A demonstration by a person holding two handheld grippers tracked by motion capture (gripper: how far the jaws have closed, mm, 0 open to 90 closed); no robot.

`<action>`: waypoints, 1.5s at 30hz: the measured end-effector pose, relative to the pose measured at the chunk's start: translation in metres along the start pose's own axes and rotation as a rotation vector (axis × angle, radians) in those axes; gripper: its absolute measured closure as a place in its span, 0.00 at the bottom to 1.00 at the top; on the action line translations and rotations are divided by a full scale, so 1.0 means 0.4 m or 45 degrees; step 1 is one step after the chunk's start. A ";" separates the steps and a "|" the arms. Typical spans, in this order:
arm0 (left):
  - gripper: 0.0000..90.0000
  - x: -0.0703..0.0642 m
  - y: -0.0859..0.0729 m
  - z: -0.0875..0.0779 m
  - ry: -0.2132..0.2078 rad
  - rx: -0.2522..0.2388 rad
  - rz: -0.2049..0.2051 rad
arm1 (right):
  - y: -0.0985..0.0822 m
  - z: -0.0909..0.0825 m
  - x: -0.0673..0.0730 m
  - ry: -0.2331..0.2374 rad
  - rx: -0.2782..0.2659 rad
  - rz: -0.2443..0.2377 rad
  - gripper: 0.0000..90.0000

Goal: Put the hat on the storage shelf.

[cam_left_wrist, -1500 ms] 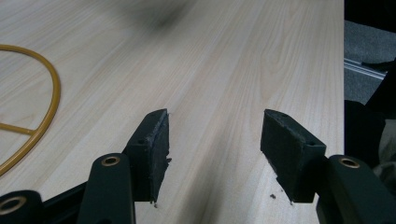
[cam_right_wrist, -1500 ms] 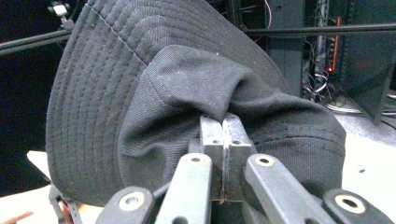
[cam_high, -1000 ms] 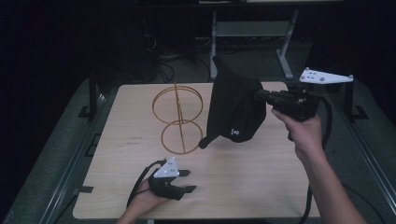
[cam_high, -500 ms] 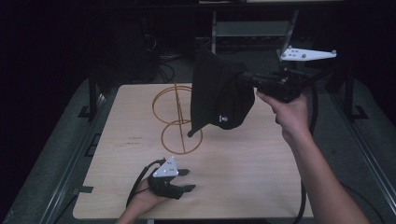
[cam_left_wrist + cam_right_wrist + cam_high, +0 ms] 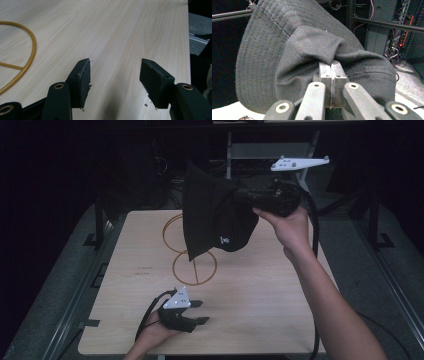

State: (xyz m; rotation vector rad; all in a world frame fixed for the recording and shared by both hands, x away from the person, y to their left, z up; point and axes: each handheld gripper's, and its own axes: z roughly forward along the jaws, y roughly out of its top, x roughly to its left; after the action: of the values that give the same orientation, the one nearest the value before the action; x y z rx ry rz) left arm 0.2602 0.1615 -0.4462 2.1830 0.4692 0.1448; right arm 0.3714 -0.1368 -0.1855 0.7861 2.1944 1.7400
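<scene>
Black hat (image 5: 215,217) hangs in the air over the worktop (image 5: 260,295), pinched by its fabric in the right gripper (image 5: 331,65), fingers clenched on it. Hanging it on the gold wire stand (image 5: 192,265) probably remains. Left gripper (image 5: 196,312) rests released, holding nothing.

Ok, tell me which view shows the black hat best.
The right gripper view: the black hat sits close up, its stitched brim and crown clear, with the right tongs shut on its fabric. The high view shows the hat smaller and dark, hanging above the table by the wire stand. The left gripper view adds nothing.
</scene>
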 end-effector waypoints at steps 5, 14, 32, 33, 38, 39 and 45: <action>0.46 0.000 0.001 0.004 -0.005 -0.001 0.003 | 0.016 0.038 0.007 0.004 0.026 -0.001 1.00; 0.46 0.008 -0.001 0.005 0.001 0.008 0.019 | 0.051 0.125 0.020 0.002 0.085 -0.023 1.00; 0.46 -0.003 0.009 0.015 -0.033 0.032 0.064 | 0.067 0.304 0.037 -0.022 0.213 -0.053 0.99; 0.46 -0.004 0.009 0.016 -0.035 0.030 0.063 | 0.066 0.319 0.043 -0.035 0.236 -0.072 0.99; 0.46 -0.011 0.008 0.028 -0.057 0.054 0.078 | 0.048 0.399 0.075 -0.085 0.371 -0.185 0.98; 0.46 -0.014 0.008 0.031 -0.061 0.059 0.081 | 0.043 0.412 0.080 -0.089 0.393 -0.209 0.96; 0.46 -0.016 0.008 0.034 -0.073 0.058 0.082 | 0.024 0.437 0.096 -0.031 0.453 -0.210 0.74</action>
State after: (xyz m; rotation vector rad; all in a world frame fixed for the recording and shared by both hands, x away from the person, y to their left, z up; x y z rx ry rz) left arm 0.2588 0.1469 -0.4515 2.2417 0.3731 0.1074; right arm 0.4283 0.0301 -0.2177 0.6689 2.5082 1.2757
